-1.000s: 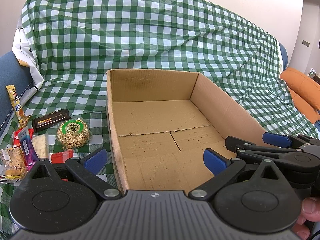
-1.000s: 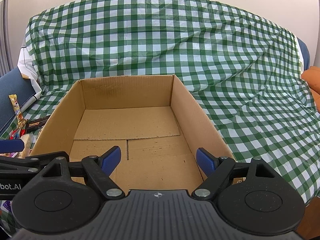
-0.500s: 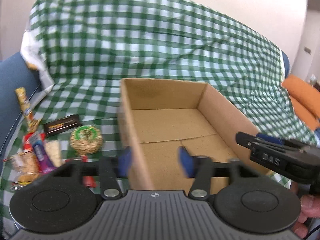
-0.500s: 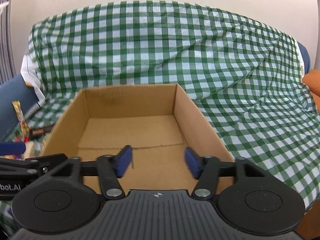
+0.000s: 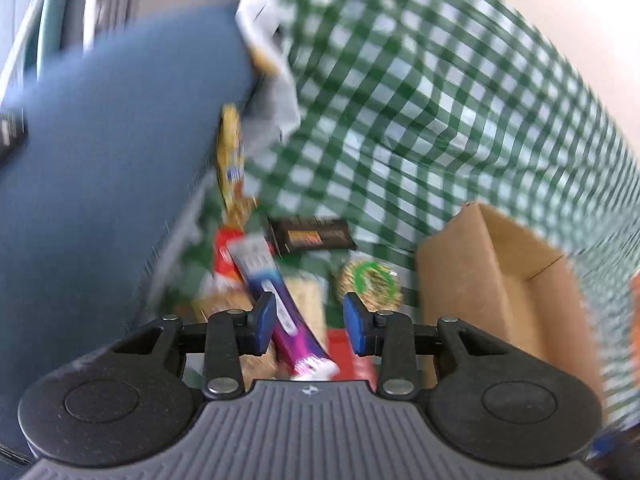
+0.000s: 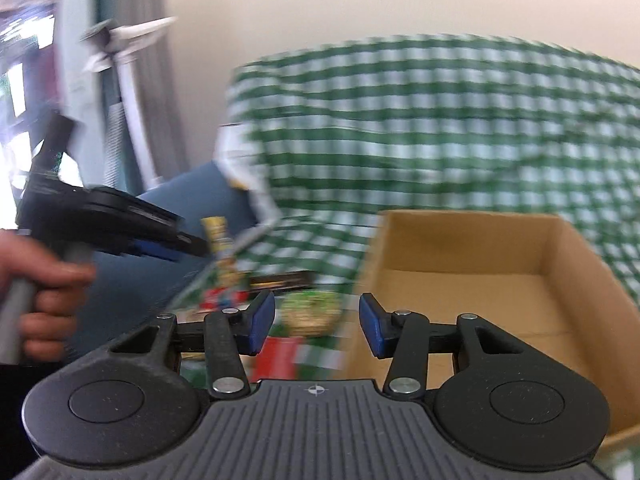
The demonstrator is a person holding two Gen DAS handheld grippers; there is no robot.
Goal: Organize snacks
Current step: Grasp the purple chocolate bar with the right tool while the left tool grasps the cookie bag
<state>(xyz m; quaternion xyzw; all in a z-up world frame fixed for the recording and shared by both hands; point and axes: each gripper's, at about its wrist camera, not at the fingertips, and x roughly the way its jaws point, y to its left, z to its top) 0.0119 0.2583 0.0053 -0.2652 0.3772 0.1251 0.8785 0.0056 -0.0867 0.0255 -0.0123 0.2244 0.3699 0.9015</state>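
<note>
Blurred by motion, a heap of snacks lies on the green checked cloth (image 5: 440, 100) left of the cardboard box (image 5: 500, 280). It holds a purple packet (image 5: 276, 292), a black bar (image 5: 312, 234), a round nut snack with a green ring (image 5: 370, 284), a yellow packet (image 5: 230, 160) and a red packet (image 5: 224, 260). My left gripper (image 5: 309, 322) hovers over the heap, jaws half apart. The purple packet lies below the gap and the pads do not press it. My right gripper (image 6: 316, 324) is open and holds nothing. The round snack (image 6: 312, 312) and the box (image 6: 480, 280) lie beyond it.
A blue cushion (image 5: 100, 180) rises left of the snacks. In the right wrist view a hand (image 6: 40, 280) holds the left gripper (image 6: 192, 244) at the left. A small red box (image 5: 344, 344) lies close under the left gripper. Curtains and a wall stand behind.
Both views have swung left, from the empty box toward the snack heap. Both grippers' jaws have narrowed from wide to about half. The left gripper now hangs over the snacks.
</note>
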